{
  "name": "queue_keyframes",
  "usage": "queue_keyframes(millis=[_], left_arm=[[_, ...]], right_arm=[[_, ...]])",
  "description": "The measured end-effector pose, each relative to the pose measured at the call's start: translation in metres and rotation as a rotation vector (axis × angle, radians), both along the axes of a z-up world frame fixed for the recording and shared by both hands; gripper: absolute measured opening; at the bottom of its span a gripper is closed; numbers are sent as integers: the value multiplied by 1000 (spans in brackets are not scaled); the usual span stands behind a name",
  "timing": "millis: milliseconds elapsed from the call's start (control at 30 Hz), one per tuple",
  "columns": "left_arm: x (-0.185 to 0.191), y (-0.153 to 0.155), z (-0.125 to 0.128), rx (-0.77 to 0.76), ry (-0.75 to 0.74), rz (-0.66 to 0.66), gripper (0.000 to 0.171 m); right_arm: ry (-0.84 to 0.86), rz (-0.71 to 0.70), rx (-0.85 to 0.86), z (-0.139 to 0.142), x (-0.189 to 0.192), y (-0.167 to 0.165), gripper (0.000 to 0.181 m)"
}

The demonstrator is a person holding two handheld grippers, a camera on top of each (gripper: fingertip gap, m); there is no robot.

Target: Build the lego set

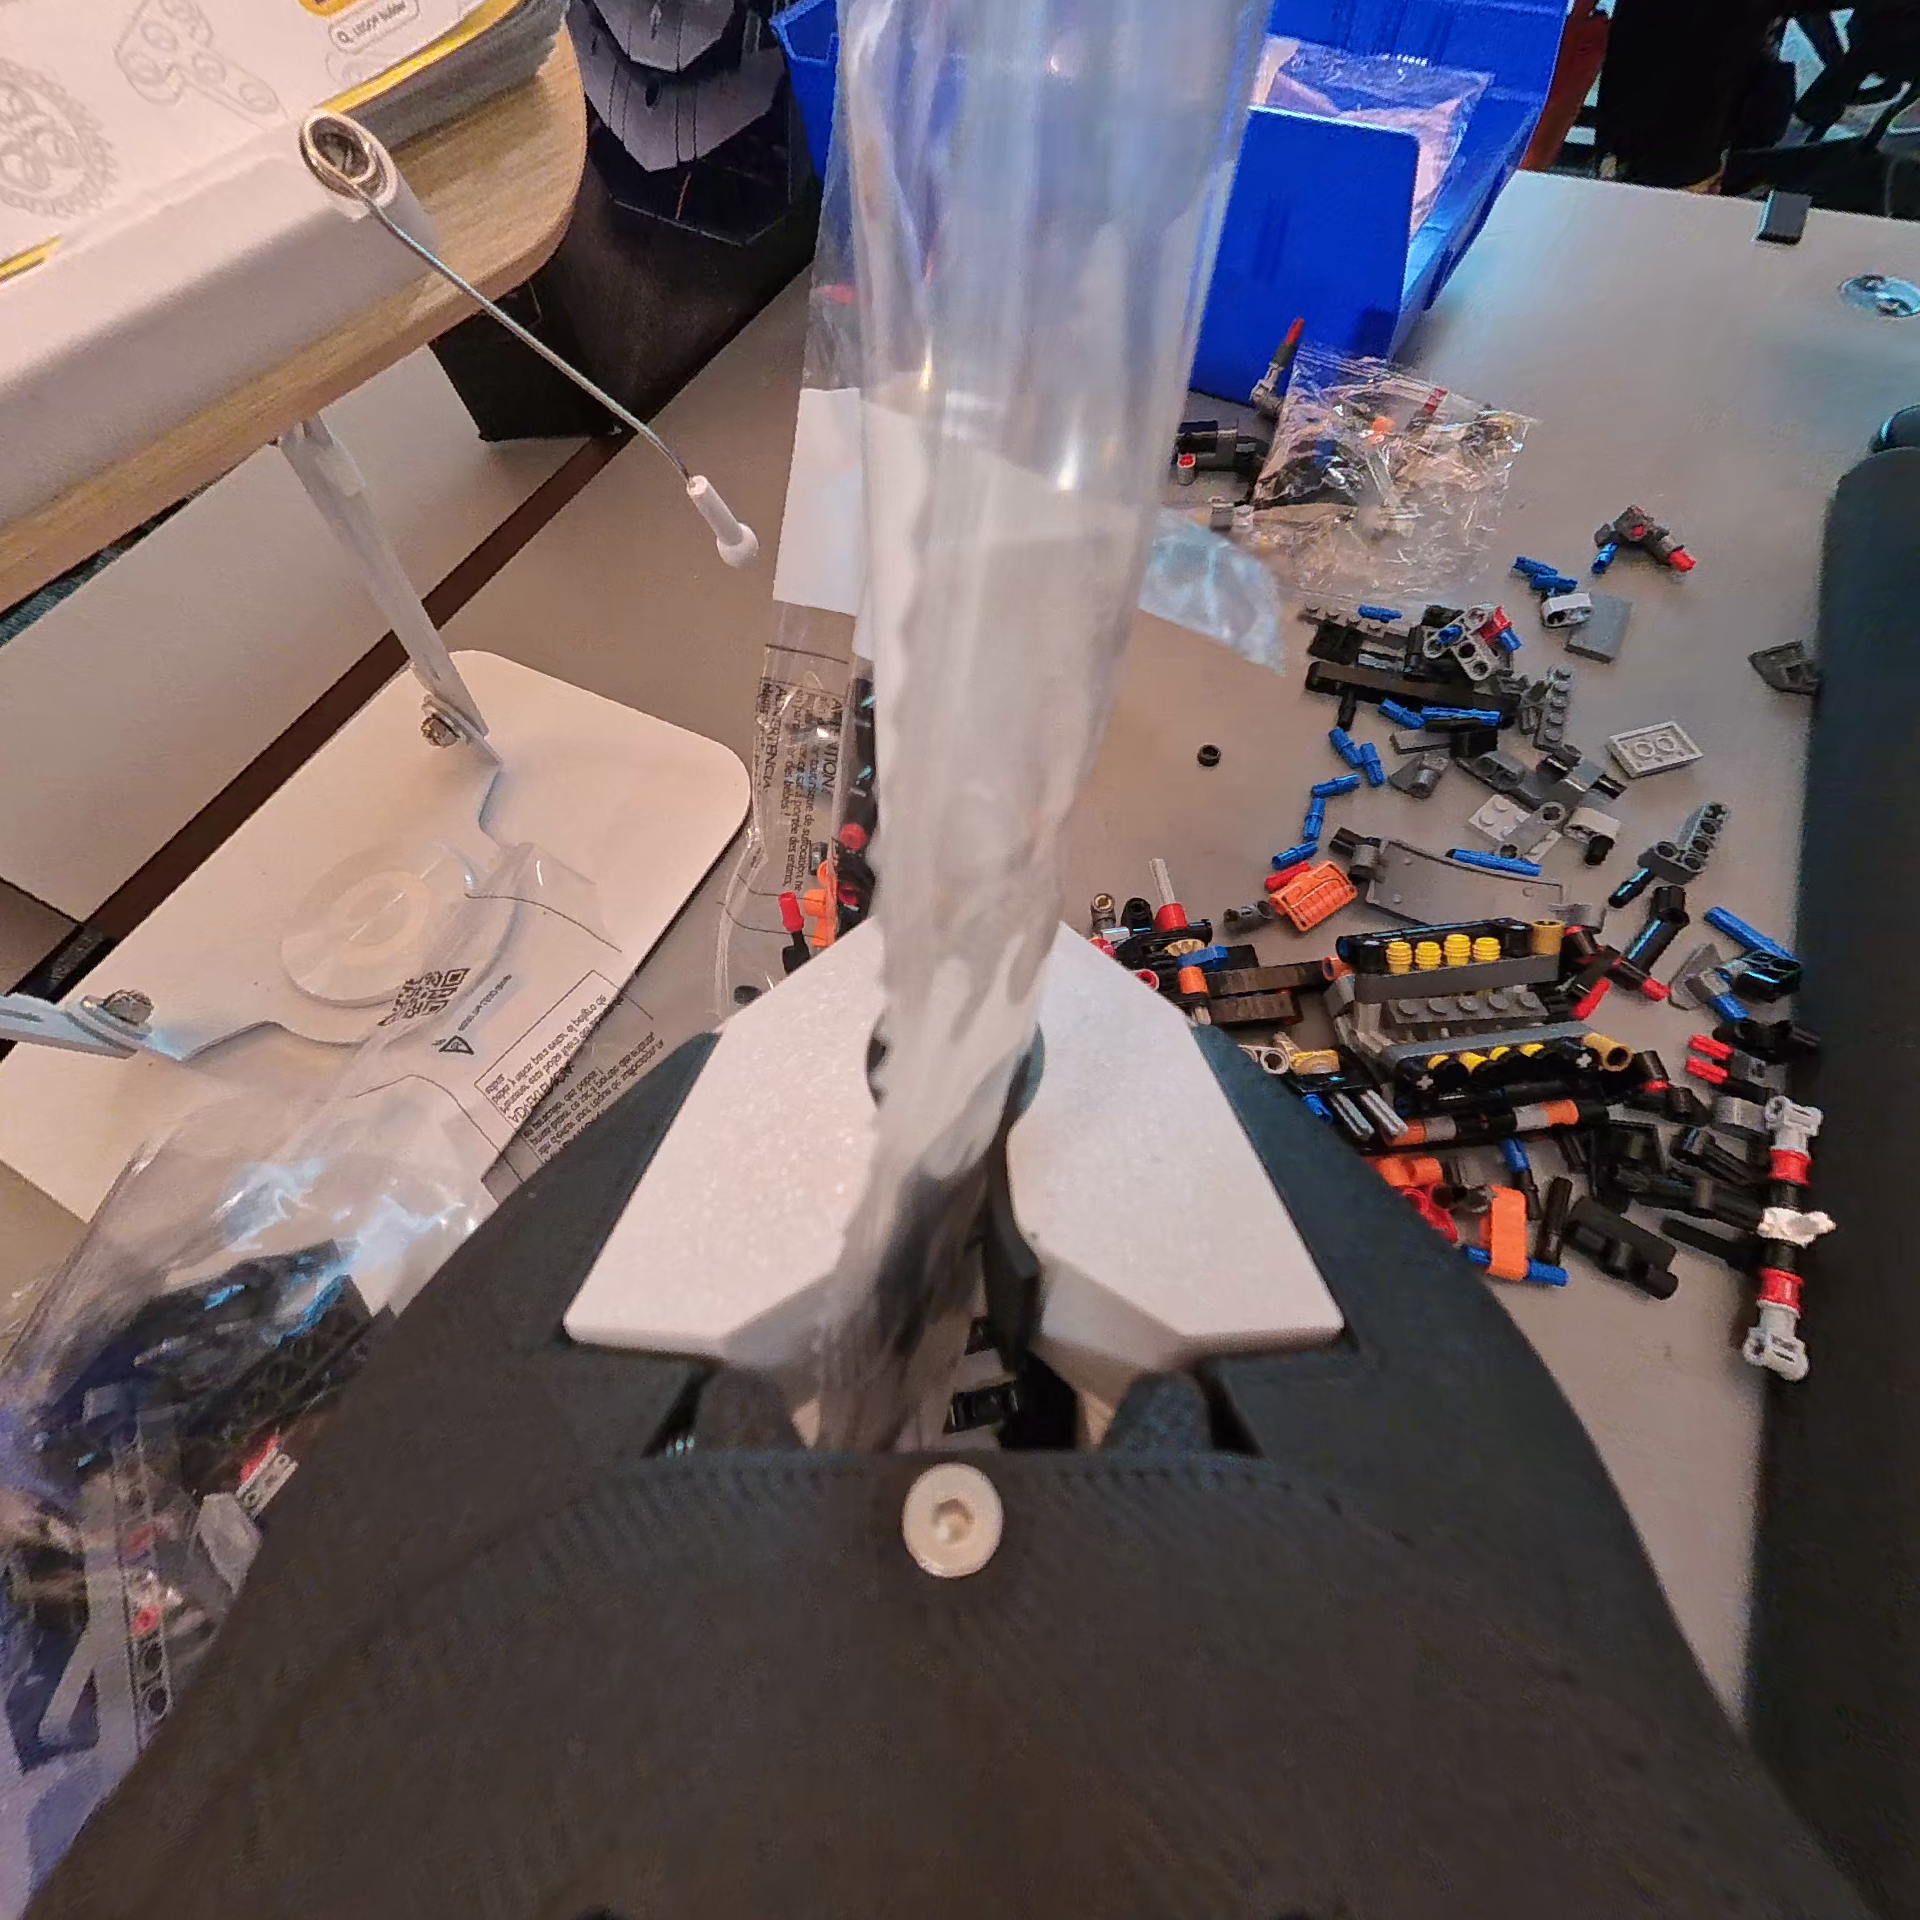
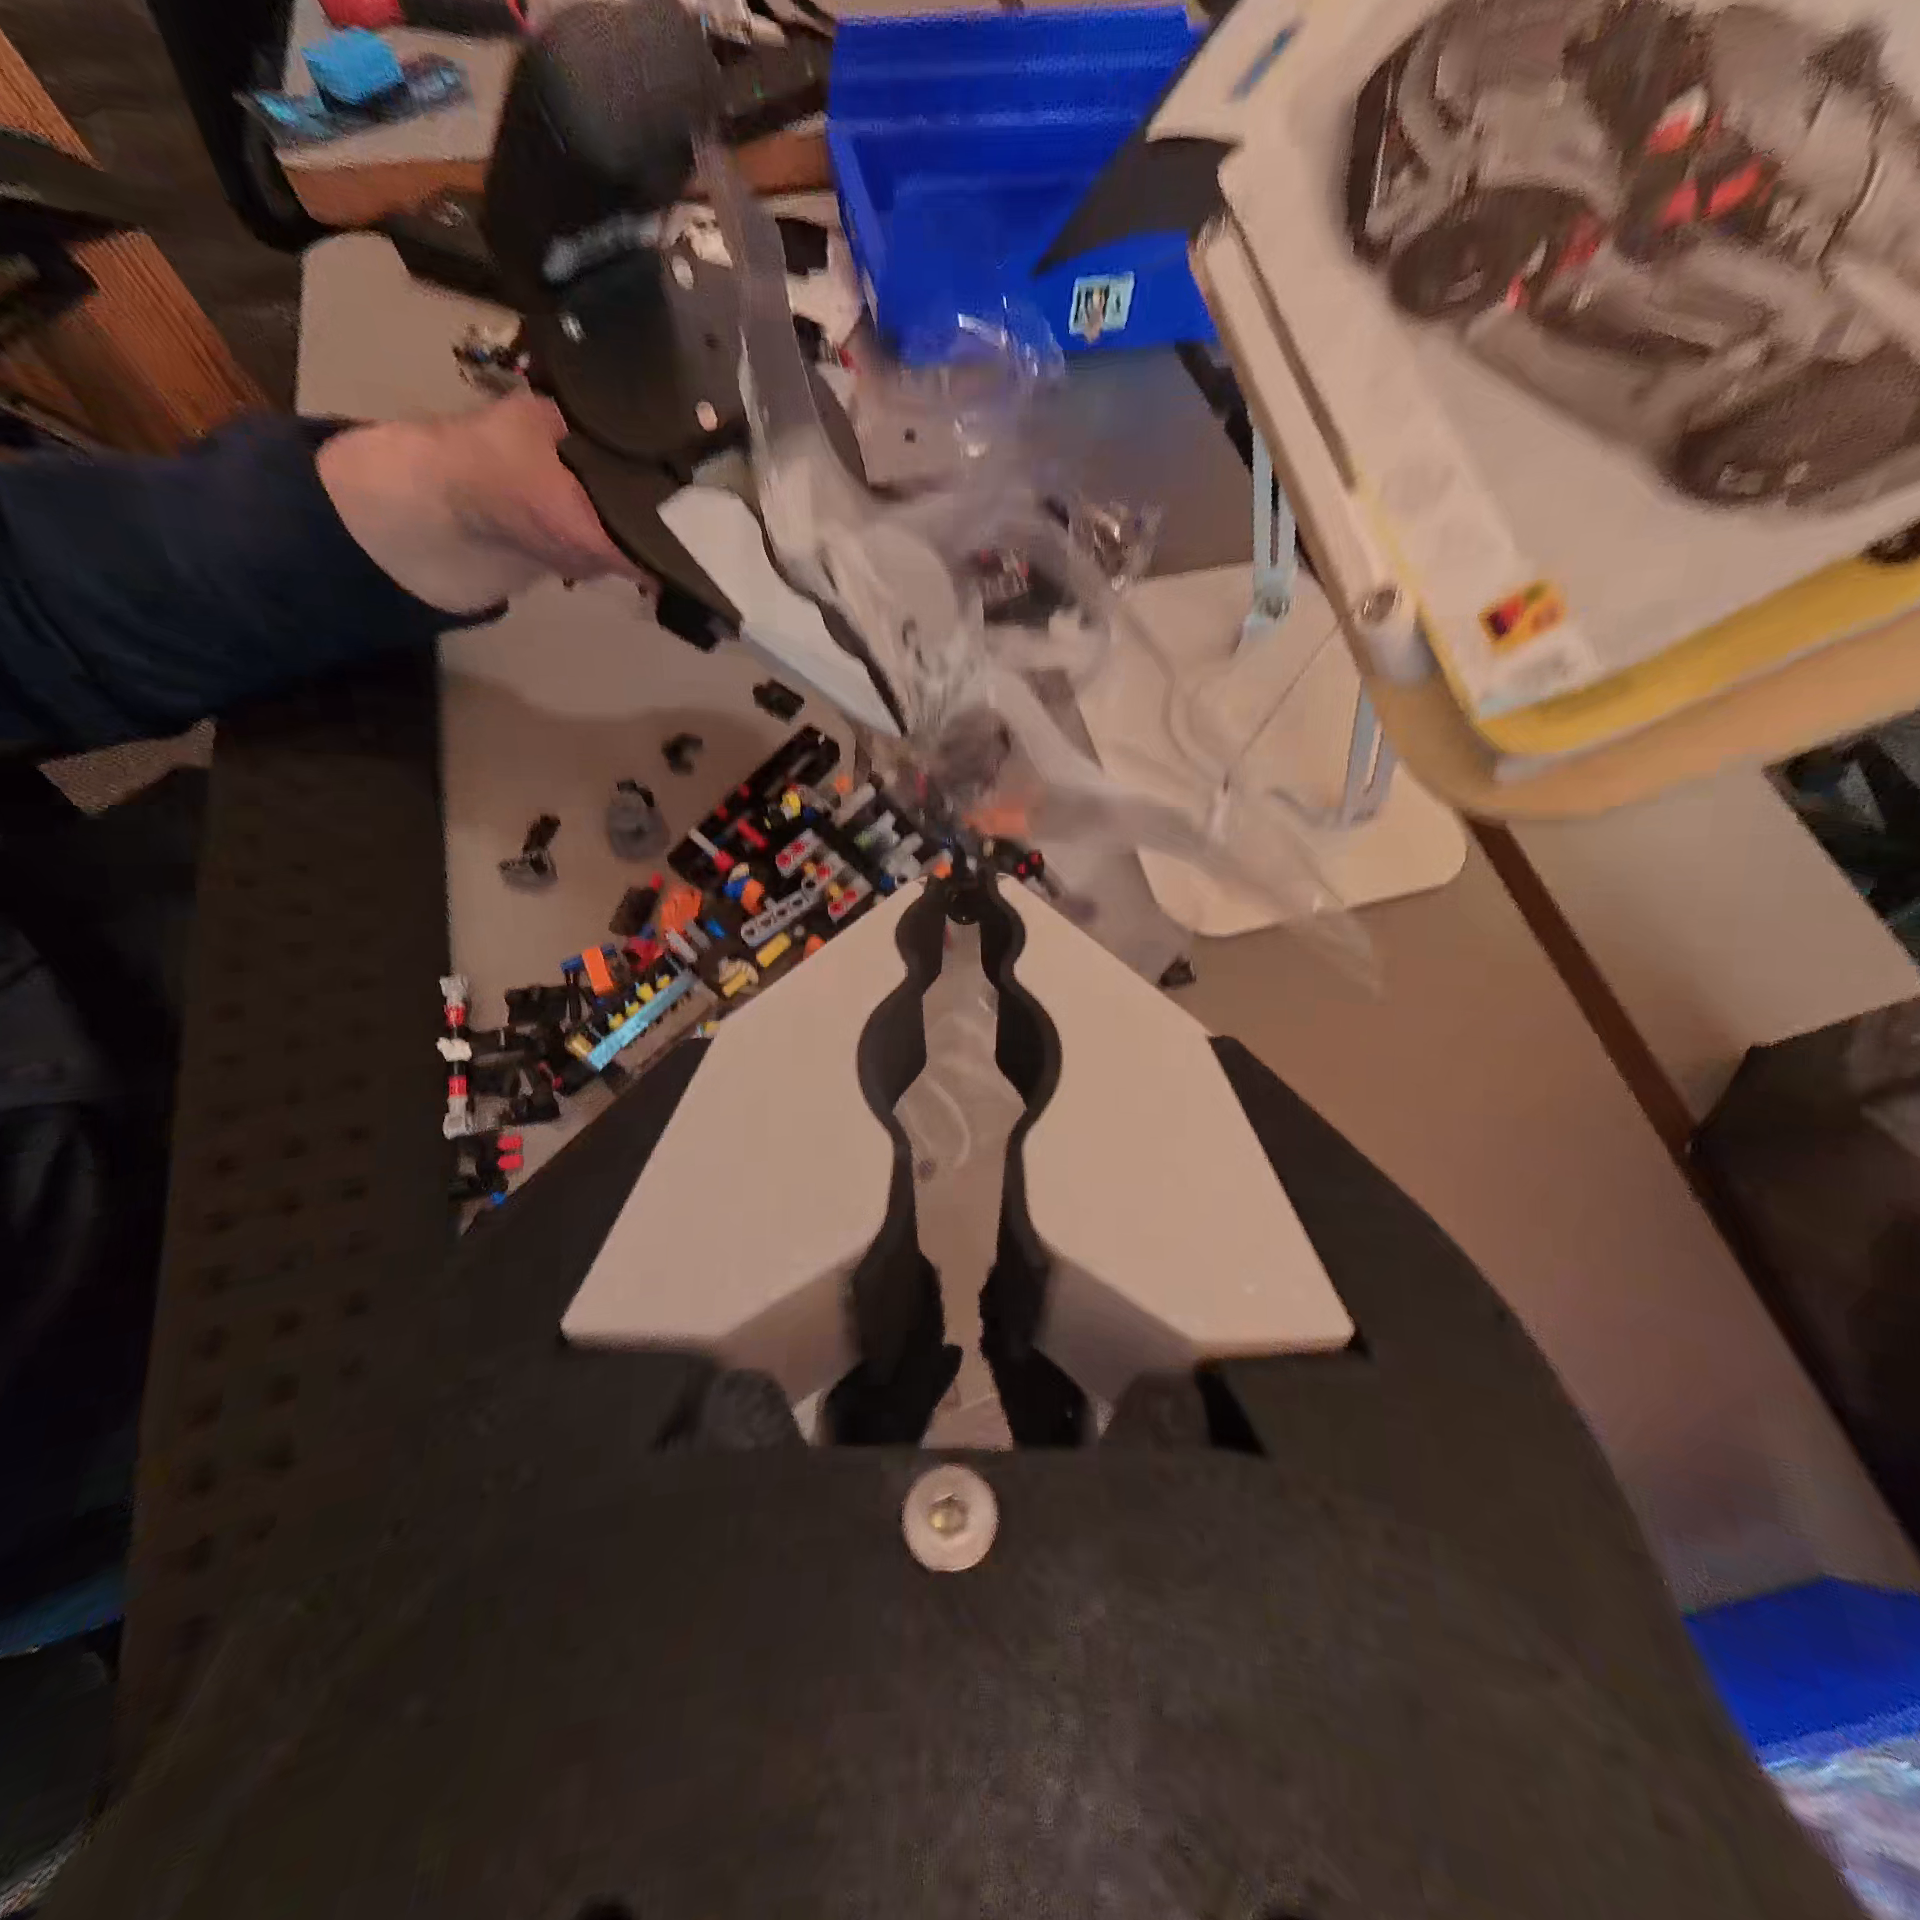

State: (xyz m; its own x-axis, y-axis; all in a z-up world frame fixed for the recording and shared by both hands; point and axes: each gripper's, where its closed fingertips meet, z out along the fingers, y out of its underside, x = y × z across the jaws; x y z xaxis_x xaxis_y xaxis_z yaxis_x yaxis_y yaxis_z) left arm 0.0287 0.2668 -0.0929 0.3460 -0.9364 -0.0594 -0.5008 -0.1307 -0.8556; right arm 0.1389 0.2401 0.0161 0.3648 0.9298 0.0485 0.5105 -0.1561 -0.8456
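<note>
Pinching the clear bag (image 1: 966,582), both tools close on it above the loose pieces (image 1: 1475,987)

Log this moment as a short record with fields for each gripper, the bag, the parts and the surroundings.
left gripper: shut on clear plastic bag
right gripper: nearly closed, blurred; grip unclear
bag: held up, stretched upward from left fingers
loose lego pieces: scattered on grey table
surroundings: white book stand with instruction booklet, blue plastic bin

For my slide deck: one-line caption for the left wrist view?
Left gripper clamps a clear plastic bag above loose lego pieces scattered on the grey table.
</note>
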Motion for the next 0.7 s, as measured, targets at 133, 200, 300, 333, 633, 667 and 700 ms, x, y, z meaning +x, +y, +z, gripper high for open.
queue_keyframes(millis=[133,200,300,333,633,667,700], left_arm=[[0,0,0,0,-1,1,0],[0,0,0,0,-2,-1,0],[0,-1,0,2,2,-5,0],[1,-1,0,4,4,-6,0],[1,-2,-1,8,9,-5,0],[0,-2,-1,8,8,-4,0],[0,-2,0,9,8,-3,0]], right_arm=[[-49,-28,42,10,-14,20,3],[-50,-56,56,11,-19,31,3],[-30,-73,54,9,-25,41,3],[-24,-74,50,8,-26,43,3],[-11,-112,56,9,-19,44,14],[0,-122,69,12,-15,43,14],[7,-126,72,14,-10,41,12]])
